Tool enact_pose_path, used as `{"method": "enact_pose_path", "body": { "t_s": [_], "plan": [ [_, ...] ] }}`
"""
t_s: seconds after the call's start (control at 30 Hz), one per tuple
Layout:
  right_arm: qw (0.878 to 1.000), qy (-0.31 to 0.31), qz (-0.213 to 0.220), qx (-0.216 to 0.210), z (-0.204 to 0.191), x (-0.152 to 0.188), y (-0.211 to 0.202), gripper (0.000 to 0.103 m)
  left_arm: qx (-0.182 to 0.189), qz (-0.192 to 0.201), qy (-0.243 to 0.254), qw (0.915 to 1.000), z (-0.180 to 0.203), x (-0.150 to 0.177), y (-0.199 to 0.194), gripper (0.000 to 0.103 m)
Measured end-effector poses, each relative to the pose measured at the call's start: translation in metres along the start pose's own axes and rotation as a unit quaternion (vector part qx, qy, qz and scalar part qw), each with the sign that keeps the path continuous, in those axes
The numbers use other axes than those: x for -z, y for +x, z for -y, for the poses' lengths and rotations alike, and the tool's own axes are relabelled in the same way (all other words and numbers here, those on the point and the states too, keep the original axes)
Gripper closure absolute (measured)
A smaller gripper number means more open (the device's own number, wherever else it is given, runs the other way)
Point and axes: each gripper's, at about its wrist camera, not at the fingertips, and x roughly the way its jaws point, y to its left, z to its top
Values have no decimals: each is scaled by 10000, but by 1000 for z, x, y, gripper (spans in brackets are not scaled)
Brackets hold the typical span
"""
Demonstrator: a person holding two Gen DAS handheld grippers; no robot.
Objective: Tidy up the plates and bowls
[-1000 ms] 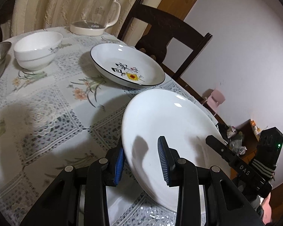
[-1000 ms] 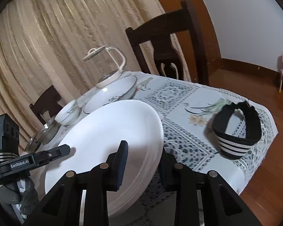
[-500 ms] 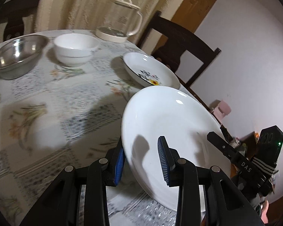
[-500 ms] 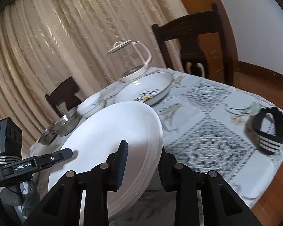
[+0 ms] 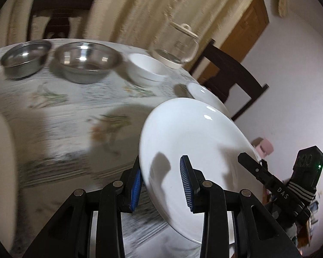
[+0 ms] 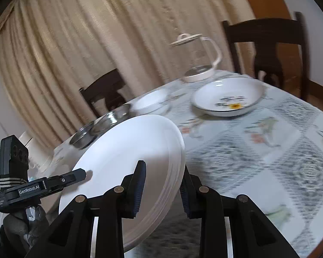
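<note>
Plates (image 6: 127,163) – stacked, pinched by both grippers' fingers (image 5: 186,185) | steel bowls (image 5: 86,62) empty

A plain white plate (image 5: 196,142) is held tilted above the tablecloth. Two steel bowls (image 5: 86,62), a white bowl (image 5: 147,69) and a patterned dish (image 6: 228,96) are lined up beyond.

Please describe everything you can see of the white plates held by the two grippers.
The white plates are plain, glossy, apparently ceramic. Ridges at the rim suggest a stack of several. They are tilted and lifted above the table. The left gripper clamps one edge, the right gripper the opposite edge, one finger above, one below. Nothing else touches them.
</note>
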Motion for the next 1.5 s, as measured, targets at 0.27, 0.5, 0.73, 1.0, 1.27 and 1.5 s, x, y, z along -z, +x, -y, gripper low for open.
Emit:
{"method": "enact_pose_path", "body": {
  "t_s": [0.27, 0.5, 0.73, 1.0, 1.27, 1.5],
  "plan": [
    [9971, -276, -361, -603, -61, 6, 35, 71, -424, 392, -477, 9972, -58, 8, -60, 69],
    [9899, -534, -741, -1080, -116, 17, 65, 71, -839, 691, -943, 9896, -112, 21, -108, 69],
    [9812, -707, -1177, -1354, -159, 34, 92, 71, -1114, 960, -1364, 9797, -157, 33, -146, 69],
    [9771, -802, -1399, -1390, -185, 44, 108, 71, -1205, 962, -1626, 9746, -187, 42, -156, 69],
    [9756, -876, -1467, -1378, -194, 46, 116, 71, -1230, 890, -1763, 9725, -202, 47, -154, 69],
    [9739, -924, -1500, -1432, -201, 45, 122, 71, -1283, 872, -1869, 9701, -210, 46, -154, 69]
  ]
}}
